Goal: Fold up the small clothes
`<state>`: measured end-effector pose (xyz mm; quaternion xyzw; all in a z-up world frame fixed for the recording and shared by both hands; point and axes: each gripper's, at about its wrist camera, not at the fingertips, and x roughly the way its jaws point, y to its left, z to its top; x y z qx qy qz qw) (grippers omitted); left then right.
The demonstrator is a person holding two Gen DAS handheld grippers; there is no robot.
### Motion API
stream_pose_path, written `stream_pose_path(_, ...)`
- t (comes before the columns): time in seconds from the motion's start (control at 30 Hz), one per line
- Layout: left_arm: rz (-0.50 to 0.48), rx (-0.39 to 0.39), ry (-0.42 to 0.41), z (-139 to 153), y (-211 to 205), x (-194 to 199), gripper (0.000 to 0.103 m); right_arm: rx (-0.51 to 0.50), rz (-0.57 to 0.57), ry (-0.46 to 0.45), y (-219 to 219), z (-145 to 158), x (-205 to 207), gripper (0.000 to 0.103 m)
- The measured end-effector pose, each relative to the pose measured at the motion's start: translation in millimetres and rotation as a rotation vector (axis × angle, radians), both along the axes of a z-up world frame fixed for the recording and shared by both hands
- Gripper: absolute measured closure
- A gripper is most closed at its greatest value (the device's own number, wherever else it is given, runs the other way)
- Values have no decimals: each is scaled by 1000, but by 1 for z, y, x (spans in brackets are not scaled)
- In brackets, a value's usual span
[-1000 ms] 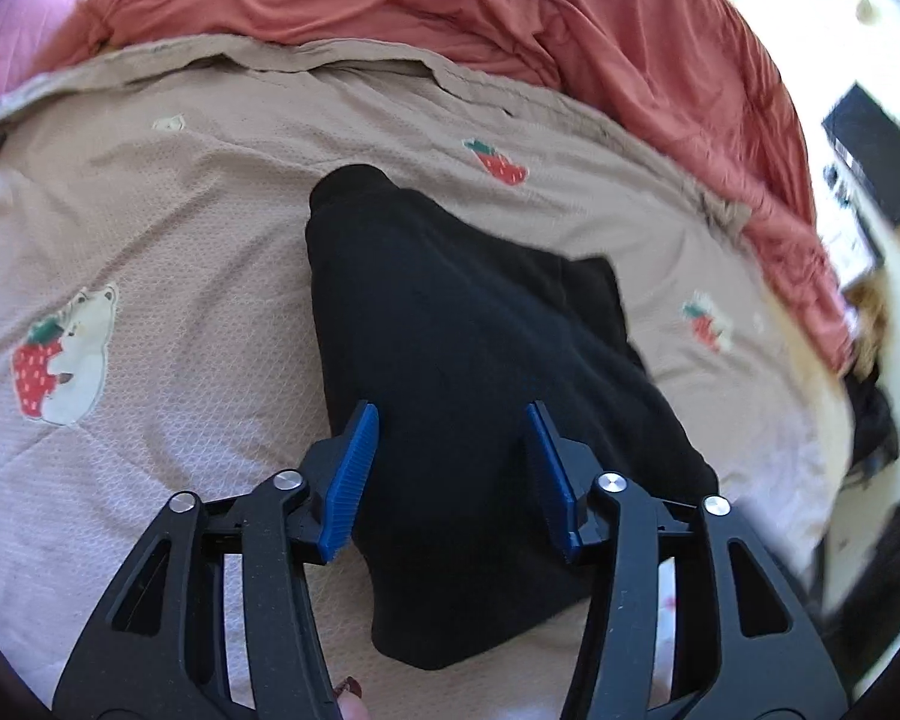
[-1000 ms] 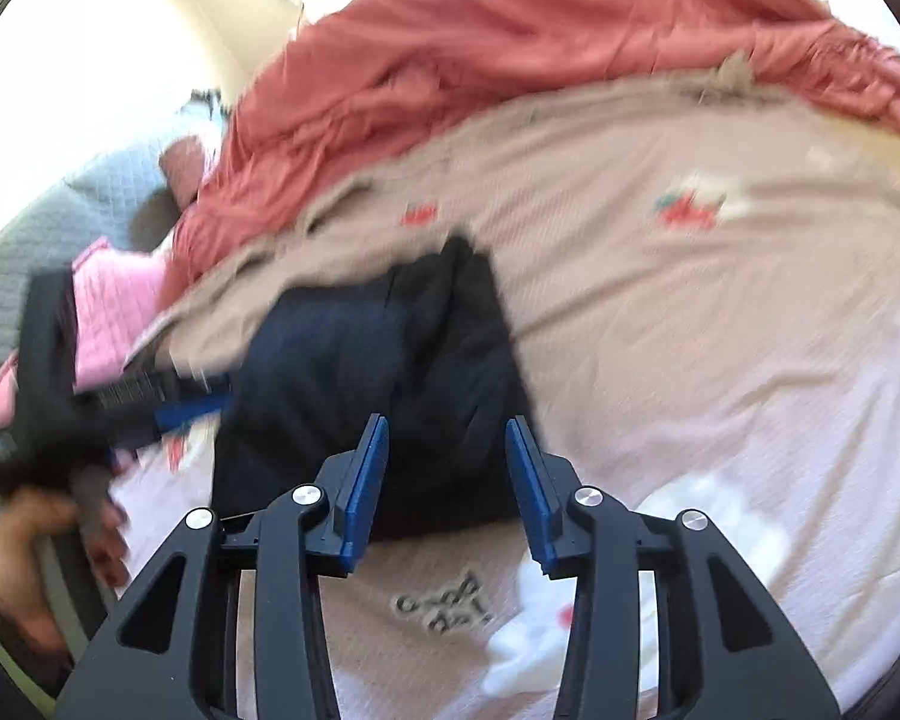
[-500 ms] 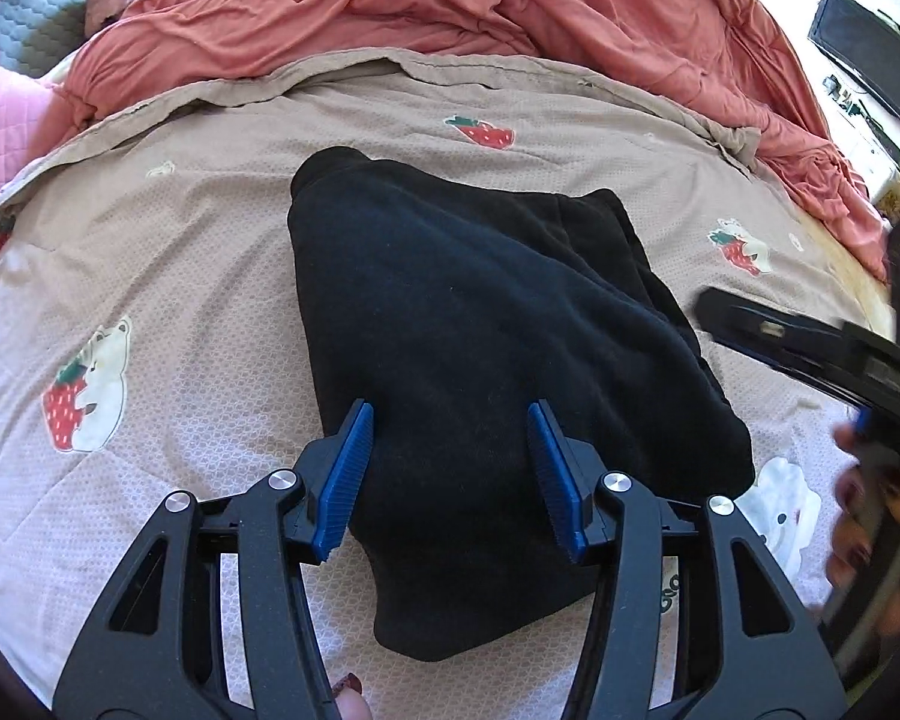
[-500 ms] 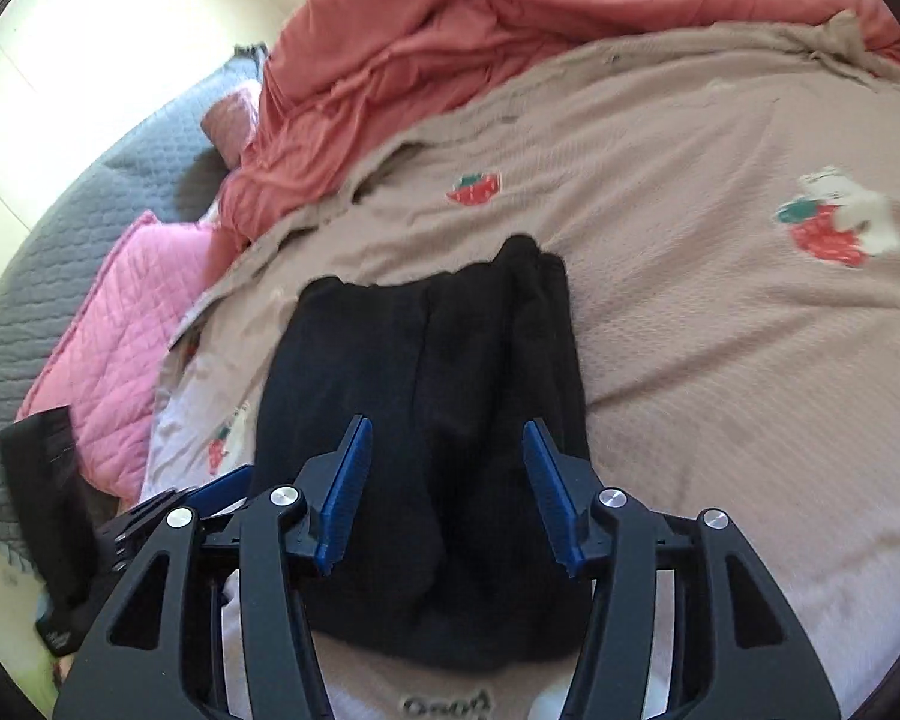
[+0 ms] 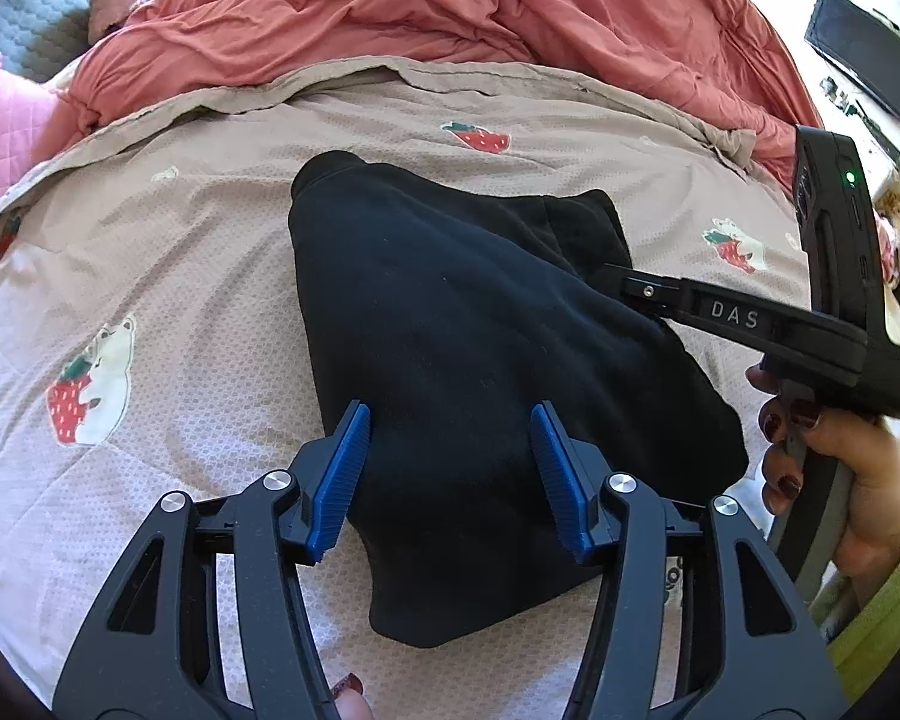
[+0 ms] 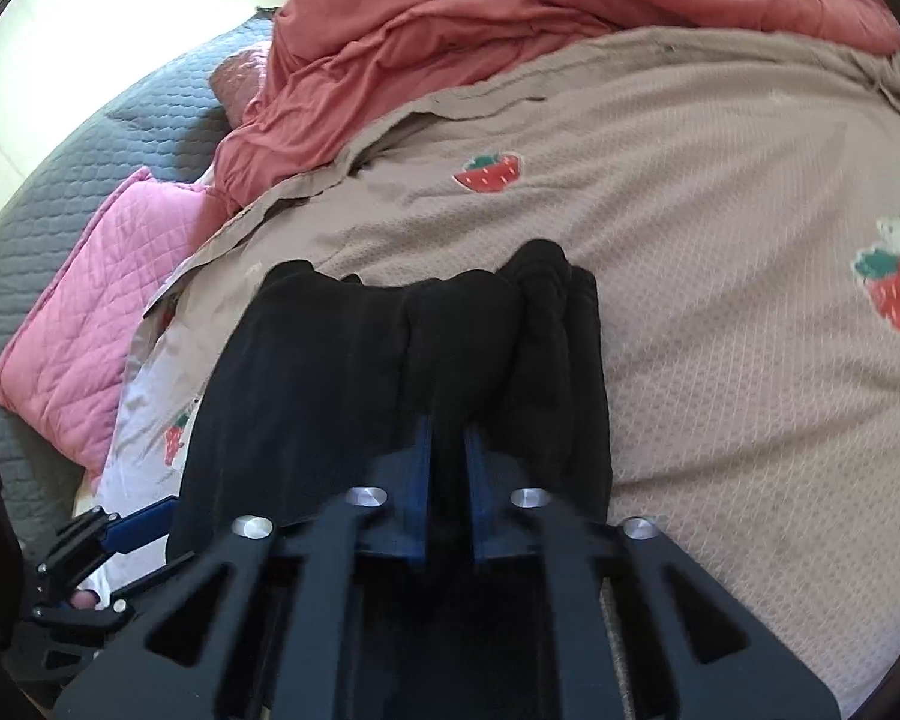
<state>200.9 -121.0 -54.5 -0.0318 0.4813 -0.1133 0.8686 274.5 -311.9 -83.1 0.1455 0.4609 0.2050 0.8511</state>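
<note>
A black garment (image 5: pixel 450 300) lies folded lengthwise on a beige strawberry-print bedspread (image 5: pixel 150 240). My left gripper (image 5: pixel 448 414) hovers over its near end, jaws apart and opening. Cloth shows between the blue pads but they do not press on it. In the right wrist view my right gripper (image 6: pixel 448 429) is closing on a raised fold of the black garment (image 6: pixel 330 372), which is pinched between its pads. From the left wrist view, the right gripper (image 5: pixel 615 279) bites into the garment's right edge. The left gripper (image 6: pixel 150 552) shows at the lower left of the right wrist view.
A rumpled red-orange duvet (image 5: pixel 450 12) is piled along the far side of the bed. A pink quilted pillow (image 6: pixel 90 312) and a grey quilted cover (image 6: pixel 90 150) lie at the left. A black screen (image 5: pixel 864 54) stands off the bed at far right. A hand (image 5: pixel 822 456) holds the right gripper.
The right gripper moved in to the garment's right side and shut on a fold of it. The left gripper stayed nearly in place over the near end.
</note>
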Motion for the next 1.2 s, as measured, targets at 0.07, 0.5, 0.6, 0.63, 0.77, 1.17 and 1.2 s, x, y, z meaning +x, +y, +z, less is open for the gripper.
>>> stream_pose_path(0.07,7,-14,2,1,1,0,55,-18,8,-29,1,10,-2,96)
stream_pose_path(0.5,-49,11,-9,-1,-13,-3,53,-249,-9,-71,0,-1,0,96)
stream_pose_path(0.6,-49,12,-6,-1,-14,-2,49,-243,-15,-68,-1,4,0,93)
stream_pose_path(0.63,-48,14,-6,-2,-15,-2,49,-237,-27,-75,-3,8,-1,91)
stream_pose_path(0.77,-44,13,-10,-3,-13,-3,49,-200,-52,-95,-14,26,-4,80)
stream_pose_path(1.17,-37,-5,-8,-2,-10,-5,49,-49,-10,-20,-32,50,-29,62)
stream_pose_path(1.2,-36,-6,-7,-2,-10,-6,49,-44,-10,-18,-33,50,-30,62)
